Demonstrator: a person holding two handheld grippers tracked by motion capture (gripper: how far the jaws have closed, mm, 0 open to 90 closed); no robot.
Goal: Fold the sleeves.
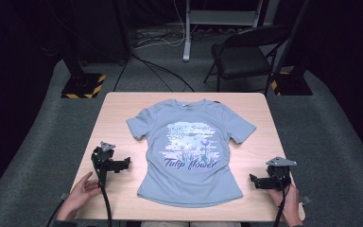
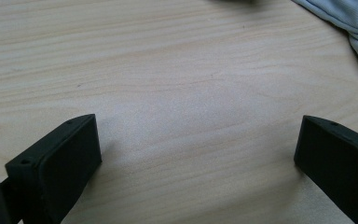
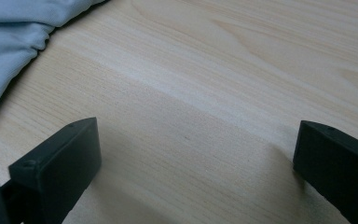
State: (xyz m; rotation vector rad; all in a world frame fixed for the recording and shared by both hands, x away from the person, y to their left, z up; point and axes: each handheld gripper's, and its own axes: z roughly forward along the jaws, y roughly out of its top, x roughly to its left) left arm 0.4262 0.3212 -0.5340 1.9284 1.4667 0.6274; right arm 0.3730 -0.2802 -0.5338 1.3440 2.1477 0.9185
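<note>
A light blue T-shirt (image 1: 189, 151) with a "Tulip flower" print lies flat and face up in the middle of the wooden table (image 1: 123, 109). My left gripper (image 1: 123, 164) rests on the table left of the shirt's lower half, its jaws wide apart over bare wood (image 2: 196, 140). An edge of the shirt (image 2: 354, 23) shows at the top right of the left gripper view. My right gripper (image 1: 254, 180) sits near the shirt's lower right corner, open over bare wood (image 3: 196, 140). The shirt's fabric (image 3: 14, 42) lies at the upper left of the right gripper view.
A dark folding chair (image 1: 246, 56) stands on the grey carpet beyond the table's far right corner. Black stands with yellow-striped bases (image 1: 82, 85) flank the far side, and cables run across the floor. A hand (image 1: 80, 191) rests at the table's near left edge.
</note>
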